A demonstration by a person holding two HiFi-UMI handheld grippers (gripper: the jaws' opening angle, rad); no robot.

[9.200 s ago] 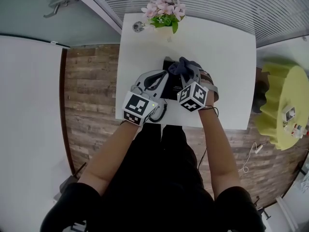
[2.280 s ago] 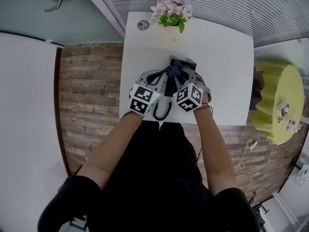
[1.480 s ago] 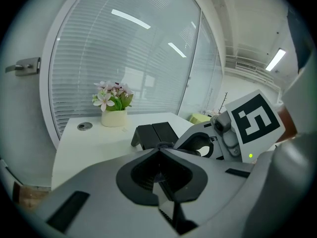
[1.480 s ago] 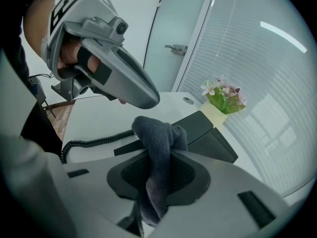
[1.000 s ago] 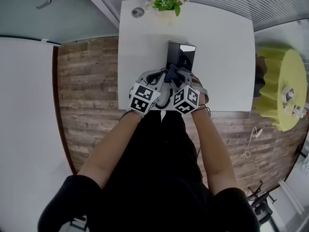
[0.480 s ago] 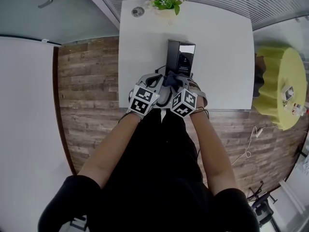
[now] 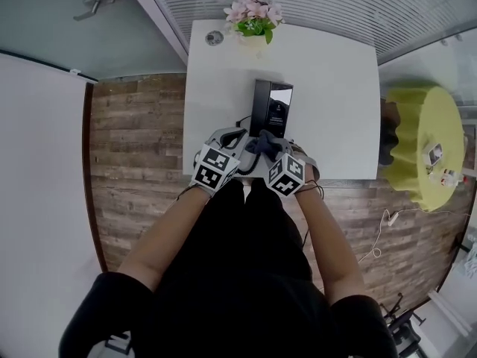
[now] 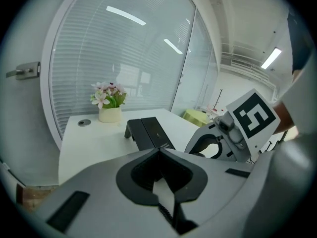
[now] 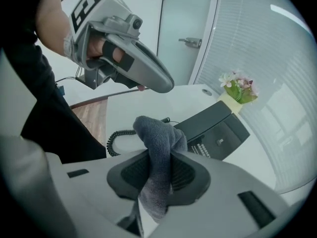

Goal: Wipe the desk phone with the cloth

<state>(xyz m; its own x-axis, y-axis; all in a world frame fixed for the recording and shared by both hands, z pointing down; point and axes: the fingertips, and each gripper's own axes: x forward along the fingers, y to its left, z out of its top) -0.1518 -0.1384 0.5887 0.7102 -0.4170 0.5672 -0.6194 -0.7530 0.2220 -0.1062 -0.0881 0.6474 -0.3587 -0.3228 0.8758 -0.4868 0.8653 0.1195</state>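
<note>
Right tongs (image 9: 163, 155) clenched on a dark grey knitted cloth (image 9: 157, 133). A bunched fold stands up past the tips and a tail hangs below.

Left tongs (image 8: 158, 150) closed tip to tip. Nothing seen clamped between them.

Black rectangular desk phone (image 7: 270, 109) lies about mid white tabletop (image 7: 335, 95), long side running from the near edge toward the far edge. Its black coiled cord (image 9: 118, 137) trails off the near end, by the near edge. Both tongs sit just short of that end, and the cloth is not yet on the phone.

Pink flowers in a pale pot (image 7: 253, 27) stand at the far edge, well apart.

Judgement on wiping well:
- Lower the bunched fold onto the flat top panel.
- Stroke along its length, near end to far.
- Grip firmly so the cloth does not slip.
- The body looks light and may slide, so brace a side with the left tongs.
- Avoid snagging the cord.
</note>
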